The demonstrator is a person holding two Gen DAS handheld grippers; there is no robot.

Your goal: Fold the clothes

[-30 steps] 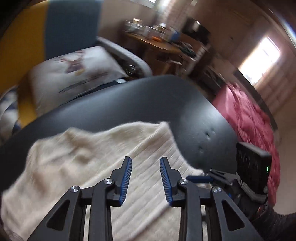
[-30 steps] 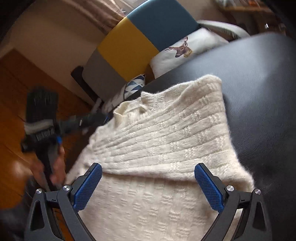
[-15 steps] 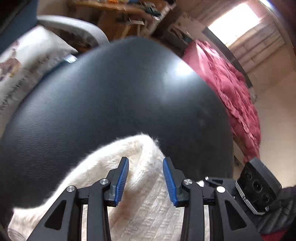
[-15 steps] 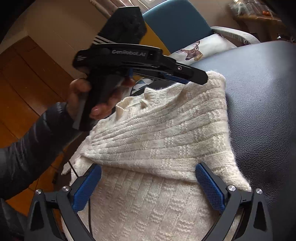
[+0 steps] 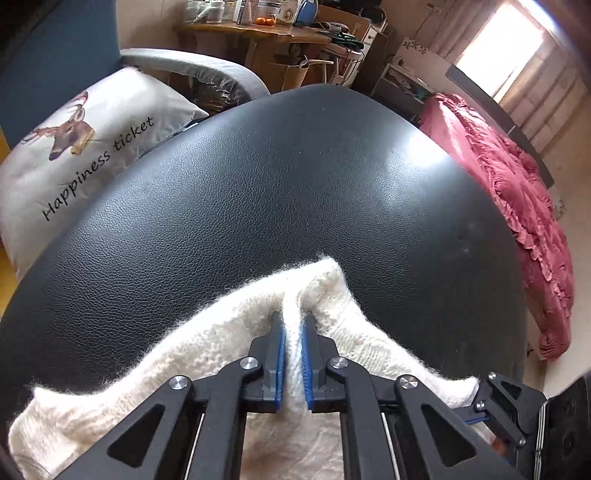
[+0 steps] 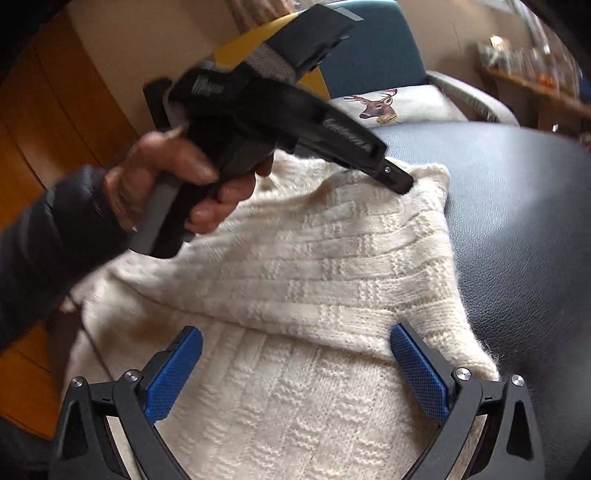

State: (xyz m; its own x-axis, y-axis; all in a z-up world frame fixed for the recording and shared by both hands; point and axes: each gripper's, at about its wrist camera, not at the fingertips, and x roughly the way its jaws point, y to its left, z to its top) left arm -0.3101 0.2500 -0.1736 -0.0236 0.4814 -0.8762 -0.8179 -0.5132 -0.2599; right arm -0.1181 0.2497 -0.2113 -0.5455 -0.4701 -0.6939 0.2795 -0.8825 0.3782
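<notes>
- Left gripper (image 5: 292, 354): its blue pads (image 5: 281, 365) are pressed together on a raised ridge of the cream knit sweater (image 6: 314, 295), at the garment's far corner. From the right wrist view its black nose meets that same corner.
- Left hand (image 6: 173, 184): wrapped around the gripper's handle, with a dark sleeve (image 6: 44, 251) behind it.
- Right gripper (image 6: 295, 369): jaws spread wide, one blue pad (image 6: 419, 369) on either side of the sweater's near part. Nothing sits between them; whether they touch the knit I cannot tell.
- Sweater: lies on the black leather surface (image 5: 277, 184), along its near edge, with one layer folded over another and the fold edge running across just ahead of the right gripper. The far half of the leather surface is bare.
- Beyond the far edge: a white deer-print cushion (image 5: 88, 147) reading "Happiness ticket", resting on a chair (image 6: 369, 55) with blue and yellow panels.
- To the right of the surface: a crumpled red bedspread (image 5: 517, 206).
- Farther back: a cluttered wooden desk (image 5: 266, 33).
</notes>
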